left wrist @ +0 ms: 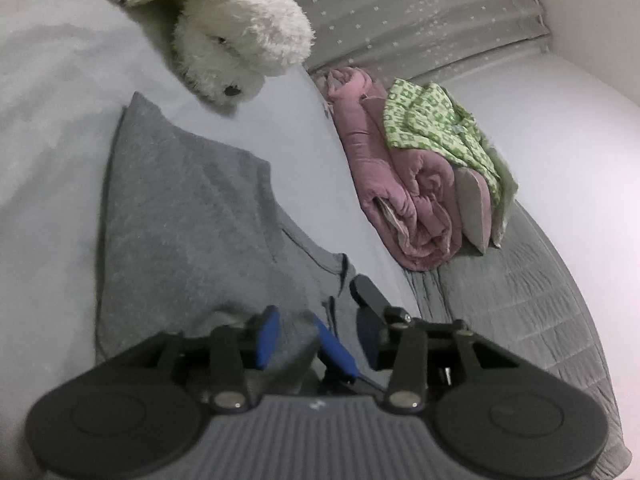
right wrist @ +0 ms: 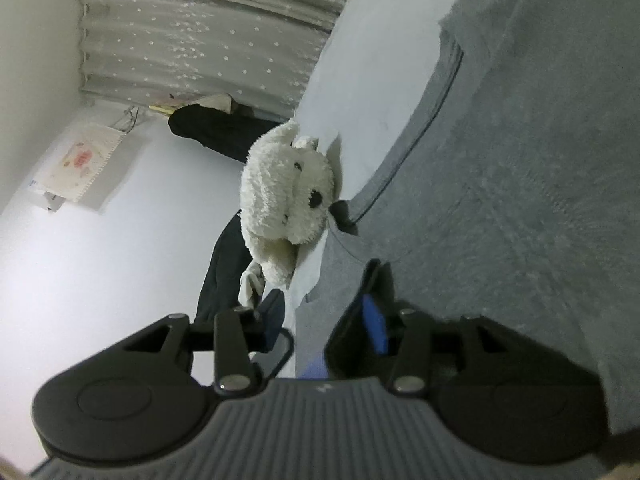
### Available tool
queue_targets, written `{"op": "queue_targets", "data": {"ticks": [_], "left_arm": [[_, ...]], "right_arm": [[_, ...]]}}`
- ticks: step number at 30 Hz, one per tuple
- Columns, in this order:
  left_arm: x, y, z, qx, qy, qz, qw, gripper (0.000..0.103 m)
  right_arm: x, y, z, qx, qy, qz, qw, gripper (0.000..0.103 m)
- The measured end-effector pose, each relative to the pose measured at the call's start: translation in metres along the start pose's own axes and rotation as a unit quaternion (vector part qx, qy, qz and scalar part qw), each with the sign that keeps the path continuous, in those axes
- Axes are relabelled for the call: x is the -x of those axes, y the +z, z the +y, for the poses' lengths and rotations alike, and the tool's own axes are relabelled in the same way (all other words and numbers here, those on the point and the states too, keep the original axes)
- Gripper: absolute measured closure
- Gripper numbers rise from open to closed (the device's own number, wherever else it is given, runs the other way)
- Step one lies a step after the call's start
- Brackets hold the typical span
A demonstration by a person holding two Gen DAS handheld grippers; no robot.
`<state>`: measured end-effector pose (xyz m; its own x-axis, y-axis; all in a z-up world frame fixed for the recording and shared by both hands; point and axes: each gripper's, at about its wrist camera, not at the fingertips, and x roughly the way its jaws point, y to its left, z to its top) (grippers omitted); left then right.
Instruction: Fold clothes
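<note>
Left tool [left wrist: 316, 312]: 2 fingers spread apart, low over the near edge of the grey T-shirt [left wrist: 180, 208]; cloth lies under the gap, the blue pads [left wrist: 266, 338] not pressing on it.
Right tool [right wrist: 324, 300]: fingers spread too; the view is rolled sideways, and a bit of the grey shirt's edge sits between the fingers, unpinched.
Grey T-shirt: lies flat on the pale bed sheet [left wrist: 48, 128], partly folded, its neckline seam close to the left tool.
Left view only: a rolled pink quilt [left wrist: 404, 192] with a green-and-white patterned cloth [left wrist: 436, 128] on top, both beside a grey quilted cover [left wrist: 520, 300] on the bed's far side.
Right view only: dark clothing [right wrist: 224, 276] hanging off the bed's edge, more dark fabric [right wrist: 208, 128] farther back, and a pale cloth bag [right wrist: 80, 164] by the wall.
Both views: a white plush dog [left wrist: 224, 28] beyond the shirt, then a grey curtain [left wrist: 420, 12] dotted with small stars.
Writing: a red print shows on the pale bag, too blurred to read.
</note>
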<state>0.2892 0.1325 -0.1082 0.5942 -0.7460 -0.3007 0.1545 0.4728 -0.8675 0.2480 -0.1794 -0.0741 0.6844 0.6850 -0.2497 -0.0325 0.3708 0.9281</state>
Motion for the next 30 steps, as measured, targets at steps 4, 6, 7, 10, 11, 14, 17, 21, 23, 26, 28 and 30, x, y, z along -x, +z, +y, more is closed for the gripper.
{"op": "queue_targets", "data": {"ticks": [4, 6, 7, 10, 11, 14, 17, 21, 23, 26, 28, 30], "left_arm": [[0.025, 0.010, -0.005, -0.018, 0.008, -0.036, 0.9992, 0.051], [0.037, 0.015, -0.007, -0.036, 0.032, -0.067, 0.9966, 0.053], [0.043, 0.017, -0.008, -0.047, 0.048, -0.083, 0.9943, 0.053], [0.052, 0.019, -0.004, -0.077, 0.096, -0.111, 0.9862, 0.066], [0.052, 0.019, -0.001, -0.085, 0.112, -0.113, 0.9836, 0.068], [0.051, 0.018, 0.005, -0.099, 0.143, -0.115, 0.9780, 0.072], [0.052, 0.015, 0.006, -0.110, 0.146, -0.115, 0.9764, 0.072], [0.049, 0.013, 0.005, -0.124, 0.134, -0.111, 0.9769, 0.072], [0.038, 0.013, 0.006, -0.128, 0.137, -0.099, 0.9773, 0.072], [0.029, 0.010, 0.005, -0.143, 0.159, -0.087, 0.9729, 0.072], [0.031, 0.009, -0.001, -0.150, 0.148, -0.097, 0.9729, 0.072], [0.032, 0.009, -0.003, -0.152, 0.129, -0.106, 0.9743, 0.072]], "right_arm": [[-0.008, -0.003, 0.014, 0.060, -0.038, 0.002, 0.997, 0.055], [-0.010, -0.008, 0.018, 0.092, -0.059, 0.005, 0.994, 0.055], [-0.012, -0.011, 0.019, 0.107, -0.068, 0.005, 0.992, 0.055], [-0.021, -0.020, 0.027, 0.159, -0.094, 0.007, 0.983, 0.057], [-0.024, -0.024, 0.030, 0.179, -0.102, 0.007, 0.979, 0.062], [-0.034, -0.037, 0.039, 0.246, -0.133, 0.000, 0.960, 0.097], [-0.033, -0.043, 0.048, 0.291, -0.147, -0.023, 0.945, 0.098], [-0.023, -0.040, 0.056, 0.321, -0.157, -0.065, 0.932, 0.098], [-0.023, -0.037, 0.052, 0.320, -0.169, -0.069, 0.930, 0.098], [-0.027, -0.034, 0.045, 0.316, -0.182, -0.060, 0.929, 0.098], [-0.032, -0.033, 0.040, 0.311, -0.189, -0.050, 0.930, 0.098], [-0.032, -0.033, 0.040, 0.312, -0.190, -0.048, 0.930, 0.098]]}}
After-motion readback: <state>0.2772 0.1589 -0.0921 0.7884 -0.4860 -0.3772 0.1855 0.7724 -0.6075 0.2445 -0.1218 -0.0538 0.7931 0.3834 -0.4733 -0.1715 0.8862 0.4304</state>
